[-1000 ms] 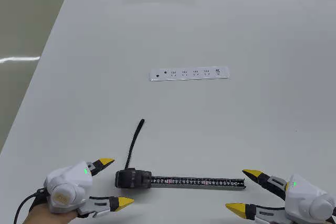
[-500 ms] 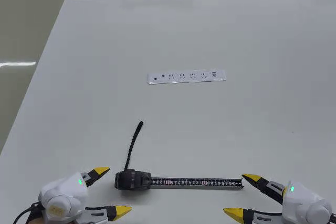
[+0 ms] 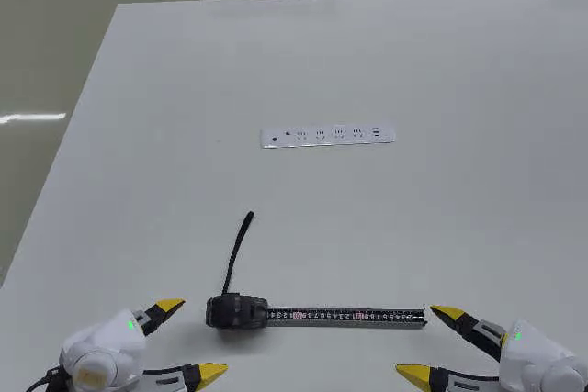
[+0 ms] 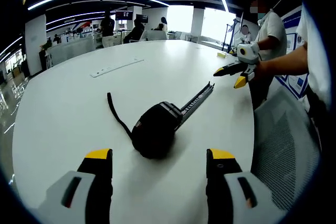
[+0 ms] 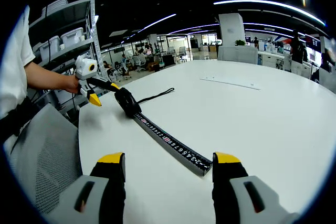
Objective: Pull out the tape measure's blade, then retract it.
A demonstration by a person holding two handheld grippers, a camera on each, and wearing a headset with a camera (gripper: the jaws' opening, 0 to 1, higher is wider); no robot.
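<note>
Tape measure (image 3: pixel 236 310) lies on the table (image 3: pixel 367 218) near its front edge, blade (image 3: pixel 344 318) drawn out and running sideways between our grippers. We hold the left gripper (image 3: pixel 191 337) wide and empty just beside the case (image 4: pixel 155 129), the right gripper (image 3: pixel 428 343) wide and empty at the blade's tip. Retracting, we judge, falls to the left.
</note>
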